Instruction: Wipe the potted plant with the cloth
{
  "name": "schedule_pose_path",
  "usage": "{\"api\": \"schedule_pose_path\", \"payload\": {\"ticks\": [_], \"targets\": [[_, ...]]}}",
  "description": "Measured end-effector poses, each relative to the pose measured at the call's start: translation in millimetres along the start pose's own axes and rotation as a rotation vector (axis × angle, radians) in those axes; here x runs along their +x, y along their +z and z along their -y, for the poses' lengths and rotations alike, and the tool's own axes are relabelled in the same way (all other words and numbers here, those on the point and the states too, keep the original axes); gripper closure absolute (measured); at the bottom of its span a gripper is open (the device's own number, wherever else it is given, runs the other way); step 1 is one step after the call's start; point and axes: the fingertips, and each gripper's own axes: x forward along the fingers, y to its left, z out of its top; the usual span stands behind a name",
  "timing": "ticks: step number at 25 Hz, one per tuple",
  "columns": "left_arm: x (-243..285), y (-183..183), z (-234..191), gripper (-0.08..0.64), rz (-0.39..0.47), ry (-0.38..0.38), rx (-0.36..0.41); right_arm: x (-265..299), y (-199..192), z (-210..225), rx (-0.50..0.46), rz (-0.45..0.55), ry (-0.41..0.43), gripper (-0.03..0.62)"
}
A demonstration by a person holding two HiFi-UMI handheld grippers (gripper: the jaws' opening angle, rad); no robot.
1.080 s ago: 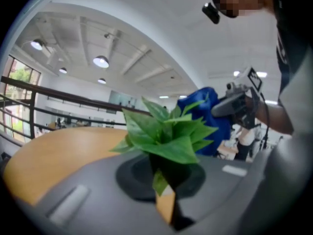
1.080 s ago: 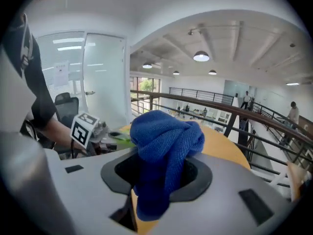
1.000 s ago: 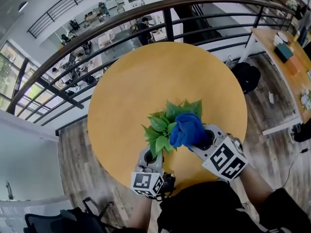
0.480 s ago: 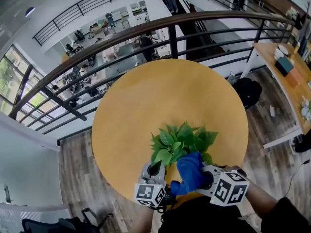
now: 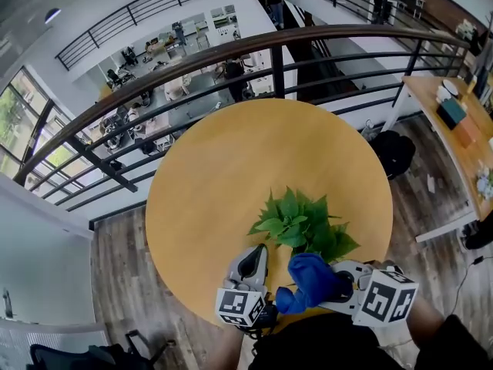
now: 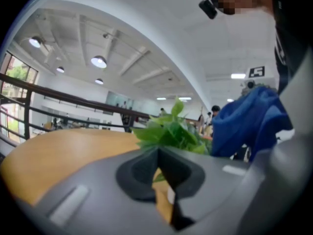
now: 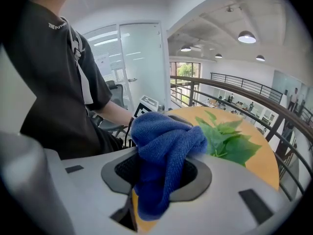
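Note:
The potted plant (image 5: pixel 302 226) stands on the near half of the round yellow table (image 5: pixel 231 168); its green leaves hide the pot. My right gripper (image 5: pixel 337 285) is shut on a bunched blue cloth (image 5: pixel 310 281), just off the near side of the leaves and by the table's near edge. In the right gripper view the cloth (image 7: pixel 164 143) bulges out of the jaws with the leaves (image 7: pixel 230 138) right behind it. My left gripper (image 5: pixel 253 258) is shut on nothing, left of the cloth and close to the plant. In the left gripper view the leaves (image 6: pixel 170 130) lie straight ahead and the cloth (image 6: pixel 249 124) to the right.
A dark metal railing (image 5: pixel 231 52) curves behind the table over an open lower floor. A wooden desk (image 5: pixel 451 91) stands at the right, with a black bag (image 5: pixel 394 151) on the floor beside the table. The person's dark shirt (image 5: pixel 323 345) fills the bottom edge.
The right gripper with the cloth has come off the top of the leaves, moving back toward the table's near edge. The left gripper has stayed in place, still shut.

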Motion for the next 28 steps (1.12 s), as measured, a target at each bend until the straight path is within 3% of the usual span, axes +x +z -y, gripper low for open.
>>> {"api": "schedule_pose_path", "payload": {"ticks": [6,12,18,22,25,28], "targets": [[10,-3,11,0.557,-0.009,-0.024,0.002,-11,2,8,0.026,0.035,-0.023,0.439],[15,-5,22,0.557,-0.023,-0.051,0.02,-20,-9,23,0.064,0.043,-0.11,0.439],[17,-6,22,0.557,-0.028,-0.053,0.022,-50,8,29,0.106,0.162,-0.17,0.439],[25,-11,34,0.557,-0.045,-0.084,0.041,-44,-12,28,0.179,0.133,-0.143,0.439],[33,-20,55,0.557,-0.089,-0.162,0.112,-26,-32,19,0.203,0.087,-0.099,0.44],[36,-25,69,0.557,-0.119,-0.21,0.169,-23,-36,13,0.218,0.126,-0.082,0.439]]}}
